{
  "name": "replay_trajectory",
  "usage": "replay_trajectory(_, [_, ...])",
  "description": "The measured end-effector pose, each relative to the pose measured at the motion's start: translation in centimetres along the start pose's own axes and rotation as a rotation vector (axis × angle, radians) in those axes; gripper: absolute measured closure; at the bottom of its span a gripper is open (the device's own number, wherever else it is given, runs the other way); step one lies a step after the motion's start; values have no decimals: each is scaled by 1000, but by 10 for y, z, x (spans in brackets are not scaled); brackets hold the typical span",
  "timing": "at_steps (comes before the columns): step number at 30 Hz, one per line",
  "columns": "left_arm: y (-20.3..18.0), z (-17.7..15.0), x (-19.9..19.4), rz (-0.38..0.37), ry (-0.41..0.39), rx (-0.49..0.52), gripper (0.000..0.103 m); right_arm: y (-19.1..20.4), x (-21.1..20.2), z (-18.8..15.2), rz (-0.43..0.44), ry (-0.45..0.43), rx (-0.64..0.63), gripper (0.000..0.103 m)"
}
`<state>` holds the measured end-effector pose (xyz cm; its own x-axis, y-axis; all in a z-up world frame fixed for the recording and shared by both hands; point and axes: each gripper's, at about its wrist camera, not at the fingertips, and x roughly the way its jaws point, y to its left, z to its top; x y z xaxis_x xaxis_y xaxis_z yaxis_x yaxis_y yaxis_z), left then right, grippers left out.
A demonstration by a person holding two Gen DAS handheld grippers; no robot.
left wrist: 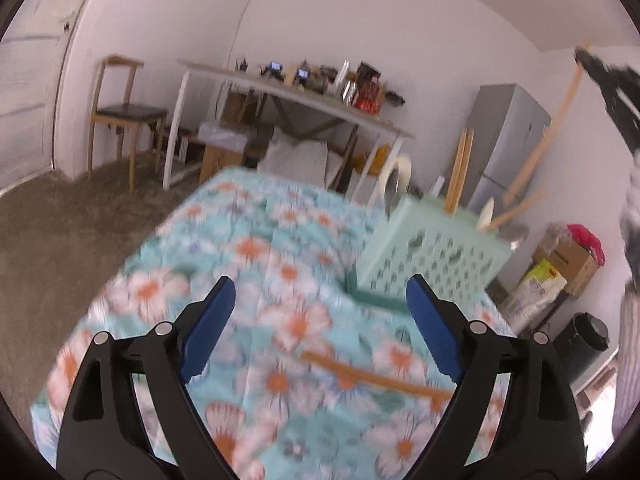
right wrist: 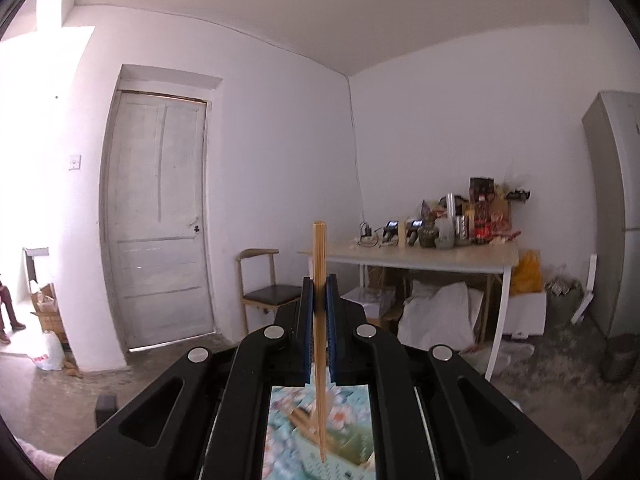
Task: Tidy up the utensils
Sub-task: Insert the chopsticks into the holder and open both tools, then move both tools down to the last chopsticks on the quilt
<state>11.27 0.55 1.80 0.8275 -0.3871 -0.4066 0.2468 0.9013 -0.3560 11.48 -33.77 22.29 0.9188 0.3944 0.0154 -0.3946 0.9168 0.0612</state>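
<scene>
One chopstick [right wrist: 319, 280] pinched upright mid-length in right hand-held gripper [right wrist: 319, 300], above basket [left wrist: 432, 256] at far right of worktop [left wrist: 248, 264]. Left hand-held gripper [left wrist: 320, 300] wide, empty. Second chopstick [left wrist: 376, 376] lies flat, near. Light, stiff, slick wood; likely pivots, so grip mid-shaft.

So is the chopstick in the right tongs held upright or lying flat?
Upright. In the right wrist view the chopstick runs vertically between the shut right tongs, its tip pointing down over the green basket.
</scene>
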Motion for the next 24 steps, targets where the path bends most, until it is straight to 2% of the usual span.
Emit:
replay_trajectory(5, [4, -25, -1, -8, 43, -10, 20, 0, 31, -11, -55, 22, -47, 97])
replay_trajectory(13, [2, -31, -2, -19, 54, -2, 20, -9, 84, -62, -175, 203, -105, 95])
replay_trajectory(14, [2, -31, -2, -17, 55, -2, 19, -12, 85, -66, -186, 223, -96, 90])
replay_trajectory(15, [3, -31, -2, -17, 57, -6, 20, -14, 85, -66, -189, 227, -85, 79])
replay_trajectory(18, [2, -31, -1, -14, 61, -15, 20, -21, 76, -63, -196, 207, -45, 61])
replay_trajectory(20, [2, -31, 0, -13, 63, -19, 20, -28, 71, -57, -203, 195, -22, 57])
replay_trajectory(24, [1, -31, 0, -7, 59, -20, 20, -39, 52, -49, -209, 171, 34, 55])
